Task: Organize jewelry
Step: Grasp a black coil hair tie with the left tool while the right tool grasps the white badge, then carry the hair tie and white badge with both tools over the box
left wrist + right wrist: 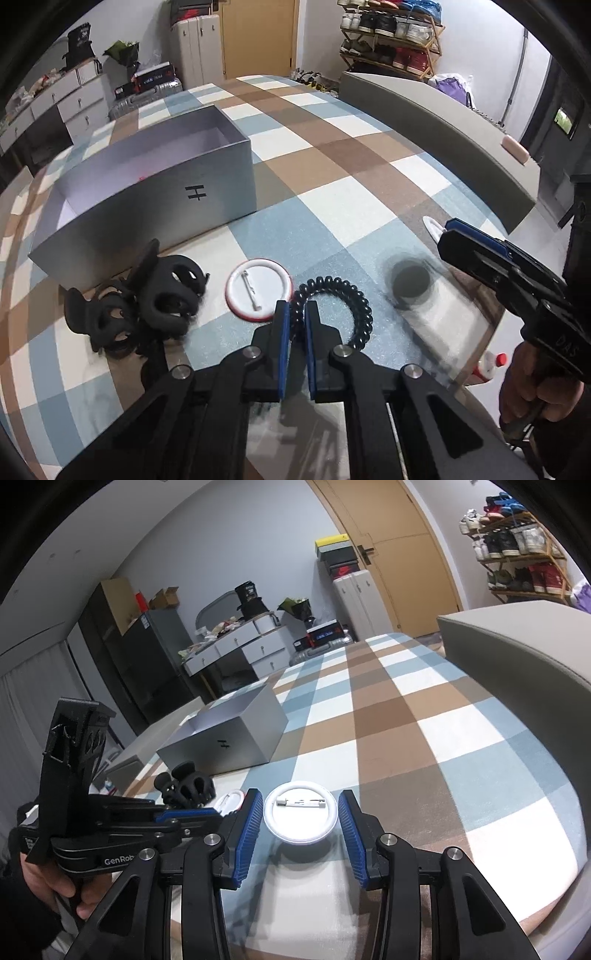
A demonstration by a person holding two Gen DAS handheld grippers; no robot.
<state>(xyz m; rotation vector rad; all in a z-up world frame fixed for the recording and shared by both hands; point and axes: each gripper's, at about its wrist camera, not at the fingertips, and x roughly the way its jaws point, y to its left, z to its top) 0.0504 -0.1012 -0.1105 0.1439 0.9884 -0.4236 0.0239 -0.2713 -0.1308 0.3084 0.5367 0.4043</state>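
Observation:
My left gripper (pixel 296 308) has its jaws nearly closed around the near-left rim of a black spiral hair tie (pixel 354 306) lying on the checked bedspread. A white pin badge with a red rim (pixel 258 290) lies face down just left of it. Black hair claws (pixel 136 302) are piled further left. An open grey box (pixel 147 199) stands behind them. My right gripper (pixel 301 805) is open, with its blue pads either side of a second white pin badge (pixel 301 818) that rests on the spread. The right gripper also shows in the left wrist view (pixel 448 232).
The grey box also shows in the right wrist view (pixel 229 738), with the hair claws (pixel 188 782) in front of it. A grey padded bed edge (pixel 443 122) runs along the right. A small red-capped bottle (pixel 493 365) lies near my right hand.

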